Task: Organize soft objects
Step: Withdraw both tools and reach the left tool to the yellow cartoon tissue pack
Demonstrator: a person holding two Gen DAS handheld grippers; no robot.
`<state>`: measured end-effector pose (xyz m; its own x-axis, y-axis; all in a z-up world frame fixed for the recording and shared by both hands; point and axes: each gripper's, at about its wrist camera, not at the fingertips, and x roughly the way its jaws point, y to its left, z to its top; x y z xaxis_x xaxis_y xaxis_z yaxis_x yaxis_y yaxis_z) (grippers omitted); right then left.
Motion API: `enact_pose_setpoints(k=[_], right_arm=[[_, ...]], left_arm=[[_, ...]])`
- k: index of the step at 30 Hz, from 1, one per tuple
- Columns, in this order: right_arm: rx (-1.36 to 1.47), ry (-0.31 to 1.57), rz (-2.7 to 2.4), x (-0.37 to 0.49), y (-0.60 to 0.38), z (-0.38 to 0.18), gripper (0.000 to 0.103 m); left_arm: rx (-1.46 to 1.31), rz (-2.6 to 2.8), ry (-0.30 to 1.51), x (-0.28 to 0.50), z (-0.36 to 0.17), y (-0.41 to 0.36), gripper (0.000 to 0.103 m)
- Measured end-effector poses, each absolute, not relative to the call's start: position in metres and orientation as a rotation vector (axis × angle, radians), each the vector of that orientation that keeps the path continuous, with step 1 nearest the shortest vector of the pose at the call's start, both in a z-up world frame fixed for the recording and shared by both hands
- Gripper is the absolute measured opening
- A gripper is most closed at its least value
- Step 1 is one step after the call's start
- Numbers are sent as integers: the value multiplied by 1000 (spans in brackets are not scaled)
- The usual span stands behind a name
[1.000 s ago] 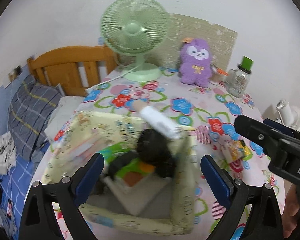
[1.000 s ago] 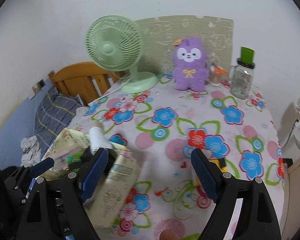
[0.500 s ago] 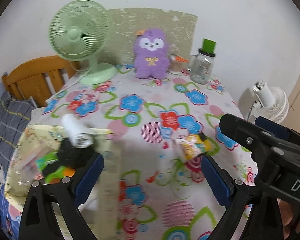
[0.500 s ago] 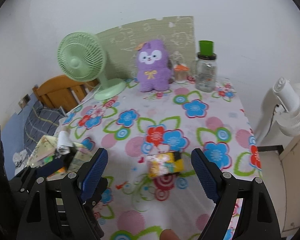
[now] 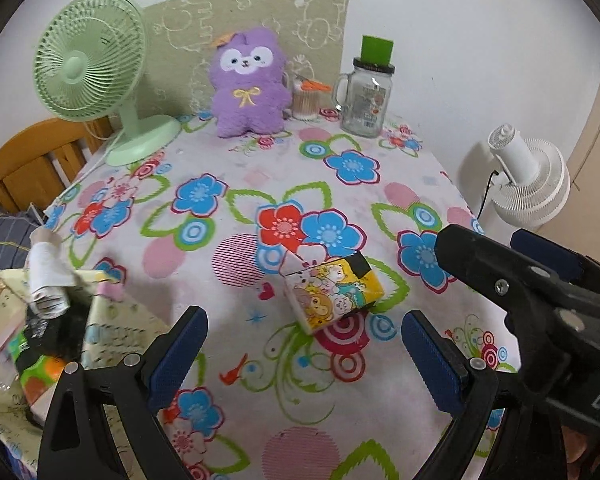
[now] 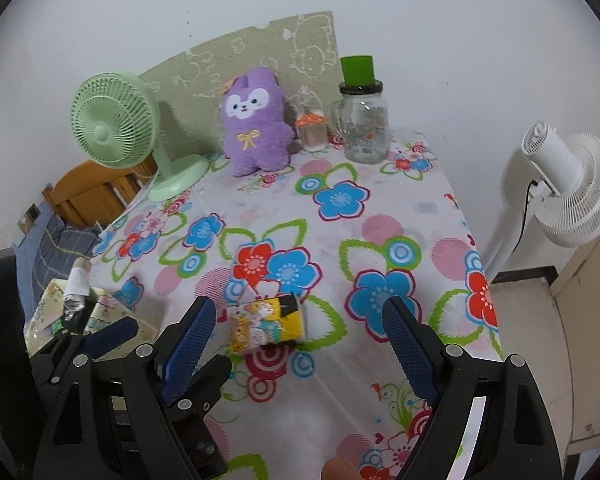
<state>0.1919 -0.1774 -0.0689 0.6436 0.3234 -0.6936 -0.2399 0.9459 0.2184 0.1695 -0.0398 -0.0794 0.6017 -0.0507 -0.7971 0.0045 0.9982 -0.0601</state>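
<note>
A small yellow packet with cartoon animals (image 5: pixel 332 294) (image 6: pixel 265 321) lies on the flowered tablecloth (image 5: pixel 228 240), just beyond both grippers. My left gripper (image 5: pixel 300 354) is open with nothing between its blue pads. My right gripper (image 6: pixel 294 344) is open too, and the packet sits just ahead of the gap between its fingers. A pale yellow fabric storage box (image 5: pixel 112 336) (image 6: pixel 108 314) at the table's left edge holds a white roll (image 5: pixel 48 276), dark cloth and green items. A purple plush toy (image 5: pixel 246 84) (image 6: pixel 256 124) sits upright at the back.
At the back of the table stand a green desk fan (image 5: pixel 92 68), a glass mug jar with a green lid (image 5: pixel 366 96) and a small orange-lidded jar (image 5: pixel 306 98). A white floor fan (image 5: pixel 528 184) is off the right edge. A wooden bed headboard (image 5: pixel 24 160) lies left.
Both views have swung right, from the storage box to the middle of the table. The yellow packet has come into view ahead of both grippers. Both pairs of jaws stayed open.
</note>
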Motion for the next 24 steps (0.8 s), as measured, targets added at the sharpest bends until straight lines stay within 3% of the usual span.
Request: enact_pose_setpoints(k=[24], right_arm=[[119, 866, 303, 227, -189, -102, 87]], left_arm=[[-59, -47, 1072, 223, -136, -53, 99]])
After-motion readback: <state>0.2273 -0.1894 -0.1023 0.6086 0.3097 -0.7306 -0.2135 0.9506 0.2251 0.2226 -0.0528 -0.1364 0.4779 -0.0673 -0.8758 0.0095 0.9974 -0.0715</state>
